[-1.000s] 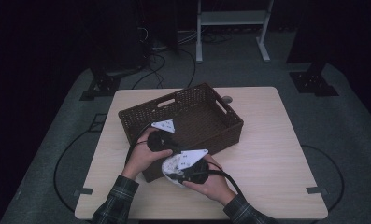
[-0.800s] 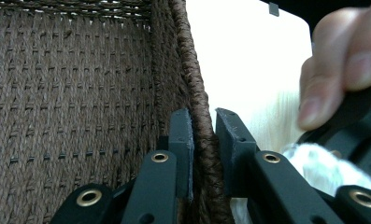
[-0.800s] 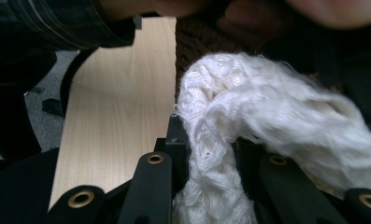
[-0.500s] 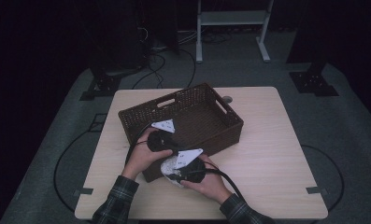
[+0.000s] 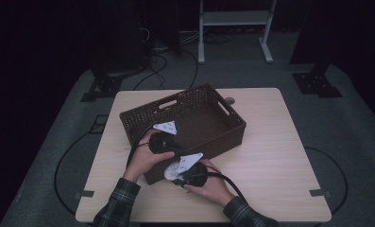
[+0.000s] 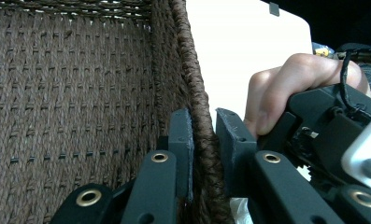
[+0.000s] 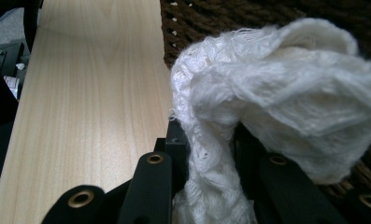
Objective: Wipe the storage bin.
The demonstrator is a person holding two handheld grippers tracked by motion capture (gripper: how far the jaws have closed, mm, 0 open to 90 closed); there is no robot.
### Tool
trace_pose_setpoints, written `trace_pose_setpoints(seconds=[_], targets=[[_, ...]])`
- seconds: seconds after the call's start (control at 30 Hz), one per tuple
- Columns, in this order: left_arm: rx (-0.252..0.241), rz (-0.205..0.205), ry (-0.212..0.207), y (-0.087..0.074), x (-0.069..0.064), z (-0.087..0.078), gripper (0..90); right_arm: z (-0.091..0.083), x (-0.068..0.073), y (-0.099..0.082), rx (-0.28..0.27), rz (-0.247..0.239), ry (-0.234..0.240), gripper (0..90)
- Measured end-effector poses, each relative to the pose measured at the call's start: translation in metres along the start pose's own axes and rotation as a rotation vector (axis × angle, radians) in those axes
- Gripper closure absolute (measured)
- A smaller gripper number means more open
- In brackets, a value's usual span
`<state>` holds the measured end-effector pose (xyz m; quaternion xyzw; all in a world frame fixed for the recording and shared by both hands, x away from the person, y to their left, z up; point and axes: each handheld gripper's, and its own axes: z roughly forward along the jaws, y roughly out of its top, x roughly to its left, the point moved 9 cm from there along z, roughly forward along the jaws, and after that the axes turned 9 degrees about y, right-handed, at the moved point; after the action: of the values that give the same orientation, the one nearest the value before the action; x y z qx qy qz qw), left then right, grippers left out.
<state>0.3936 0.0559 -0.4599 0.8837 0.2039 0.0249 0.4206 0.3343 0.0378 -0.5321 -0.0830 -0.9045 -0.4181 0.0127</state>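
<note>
White knitted cloth (image 7: 276, 107), soft crumpled fabric, sits pinched between the right gripper (image 7: 210, 140) jaws, which are closed on a fold of it. In the high view the white cloth (image 5: 173, 171) shows as a small pale bundle at the near outer wall of the dark brown woven wicker basket (image 5: 232, 124), just above the light wooden table (image 5: 270, 161). It is outside the basket, not in it.

Left gripper (image 6: 203, 135) has its jaws clamped across the basket's near rim, one jaw inside, one outside, pads pressing the braided edge. It steadies the basket. In the high view the left gripper (image 5: 160, 142) sits on the near-left part of the rim, with its grey three-cornered plate on top. The right gripper (image 5: 187, 172) is just near of it, close to the table's near edge, the person's right hand (image 5: 213, 187) wrapped round it. The two grippers are just beside each other.

The visible basket floor looks bare in the high view and the left gripper view.

Progress, my read: early to middle. Done: cloth grasped, basket held. Left: lift the cloth over the near rim, move it far-side into the basket, release it, then release the rim. The cloth hangs loose beyond the jaws, so a trailing part could catch on the rim.
</note>
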Motion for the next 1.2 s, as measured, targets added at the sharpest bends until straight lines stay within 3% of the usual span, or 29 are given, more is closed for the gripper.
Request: trace_pose_setpoints(seconds=[0.17, 0.33, 0.67, 0.93, 1.2], targets=[[0.004, 0.007, 0.0, 0.0, 0.0, 0.0, 76.1, 0.006, 0.001, -0.006, 0.01, 0.018, 0.01, 72.9], [0.001, 0.002, -0.002, 0.0, 0.0, 0.0, 76.1, 0.001, 0.005, -0.002, 0.013, -0.007, 0.001, 72.9], [0.005, 0.01, -0.002, -0.001, 0.0, 0.0, 76.2, -0.014, 0.022, 0.022, -0.048, -0.057, 0.008, 72.8], [0.005, 0.009, -0.003, -0.001, 0.0, 0.0, 76.2, -0.02, 0.027, 0.04, -0.09, -0.082, 0.009, 72.9], [0.004, 0.009, -0.003, -0.001, 0.0, 0.0, 76.2, -0.009, 0.03, 0.05, -0.109, -0.083, 0.027, 72.9]])
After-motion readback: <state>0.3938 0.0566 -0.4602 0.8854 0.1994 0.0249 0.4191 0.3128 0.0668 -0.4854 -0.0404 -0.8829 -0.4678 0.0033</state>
